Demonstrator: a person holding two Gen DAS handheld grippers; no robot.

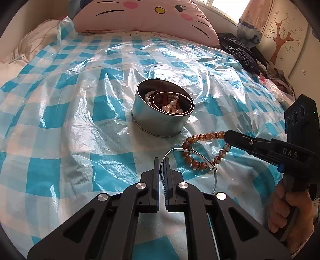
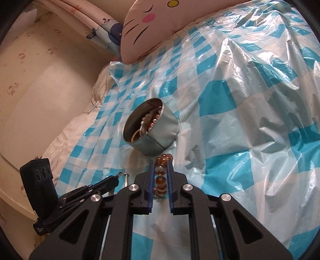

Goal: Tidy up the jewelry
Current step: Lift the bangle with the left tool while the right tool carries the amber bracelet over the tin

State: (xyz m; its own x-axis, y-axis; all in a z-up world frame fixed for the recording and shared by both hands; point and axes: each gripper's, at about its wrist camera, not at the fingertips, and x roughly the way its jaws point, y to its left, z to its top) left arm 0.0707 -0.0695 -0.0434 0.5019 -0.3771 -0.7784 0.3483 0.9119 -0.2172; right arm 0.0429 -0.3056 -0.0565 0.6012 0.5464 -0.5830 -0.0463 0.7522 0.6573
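A round metal tin (image 1: pixel 163 122) stands on the blue-and-white checked plastic sheet (image 1: pixel 60 120), holding pearl beads (image 1: pixel 173 107) and a coiled metal bangle (image 1: pixel 189 100).

Just in front of the tin, on its near right side, lies an amber bead bracelet (image 1: pixel 200 154). The right gripper (image 2: pixel 161 170) reaches in from the right and pinches it: its blue-padded fingers have beads caught between them.

A thin silver wire bangle (image 1: pixel 215 180) crosses the bracelet on the side away from the tin. The left gripper (image 1: pixel 161 162), directly in front of the tin, has its fingers pressed almost together on the bangle's left arc.

Beyond the tin, a pink cat-face pillow (image 1: pixel 152 16) lies at the head of the bed.
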